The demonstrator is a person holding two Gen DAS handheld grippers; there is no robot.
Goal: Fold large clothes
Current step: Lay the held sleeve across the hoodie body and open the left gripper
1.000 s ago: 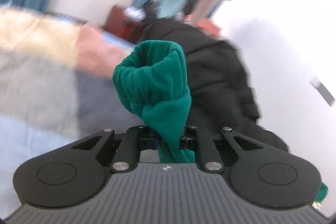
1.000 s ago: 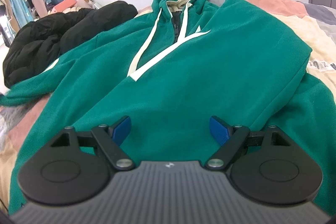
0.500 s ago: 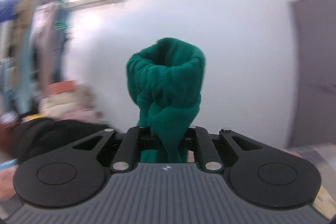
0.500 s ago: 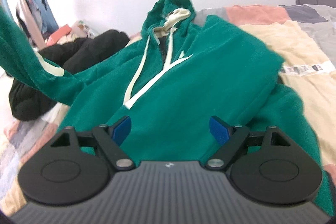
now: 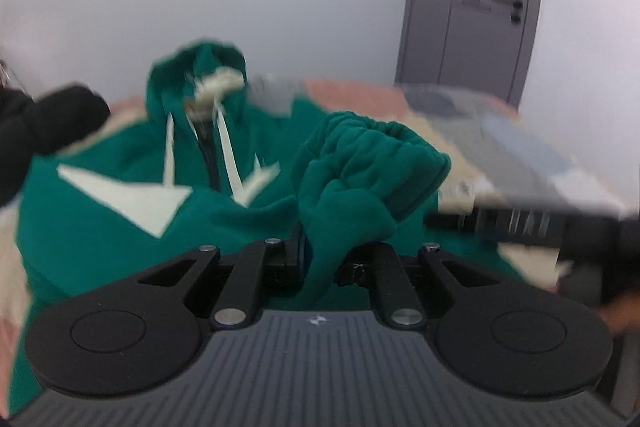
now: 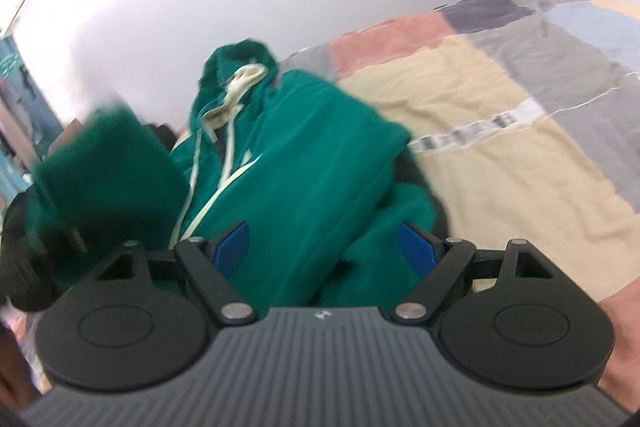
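Hoodie: the hoodie [image 5: 120, 227] lay face up on the bed [image 6: 500, 147]; hood toward the wall, hem toward the cameras; its long axis ran away from both hands
Cuff: the cuff [image 5: 360, 179] of one sleeve was bunched and lifted over the chest, just ahead of the left gripper [image 5: 320, 259]
Left fingers: clamped together on the cuff; cloth spilled out above and below them
Right fingers: the right gripper [image 6: 326, 243] hung above the lower hoodie; blue fingers [image 6: 234, 241] wide apart, holding nothing
Key relation: the held sleeve lay across the body's axis; the chest was directly beyond the left fingers, so the left hand was nearer the drop spot
Doubt: motion blur hid whether the cuff touched the chest; probably not
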